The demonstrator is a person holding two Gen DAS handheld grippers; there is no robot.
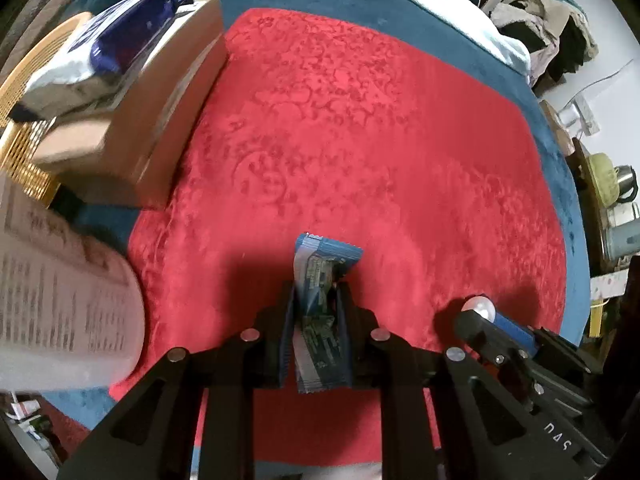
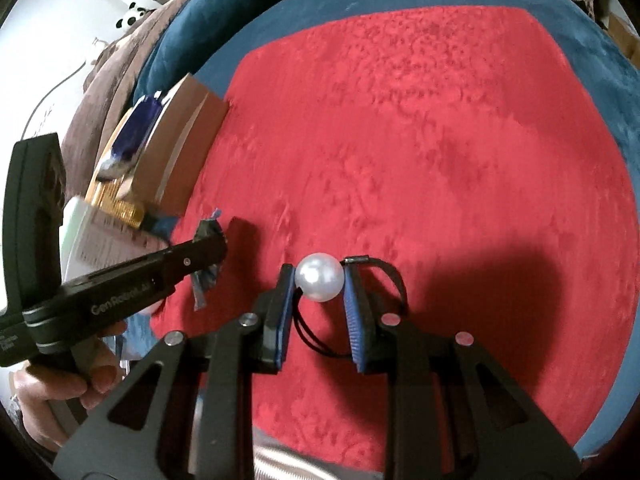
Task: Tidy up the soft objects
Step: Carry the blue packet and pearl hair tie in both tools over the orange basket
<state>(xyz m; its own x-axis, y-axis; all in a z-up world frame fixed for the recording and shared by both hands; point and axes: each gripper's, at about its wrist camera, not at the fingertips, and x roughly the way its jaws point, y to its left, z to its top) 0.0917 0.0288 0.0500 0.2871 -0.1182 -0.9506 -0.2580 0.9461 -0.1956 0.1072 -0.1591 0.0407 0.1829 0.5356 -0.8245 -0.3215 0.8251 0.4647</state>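
Note:
My left gripper is shut on a blue snack packet and holds it upright above the red cloth. It also shows in the right wrist view, with the packet between its fingers. My right gripper is shut on a white pearl ball of a black hair tie, just above the red cloth. The pearl and right gripper also show at the lower right of the left wrist view.
A cardboard box stands at the left edge of the cloth, with a blue-and-white pack on it and a yellow slatted basket behind. A white printed pack lies at left. A light blue towel lies far right.

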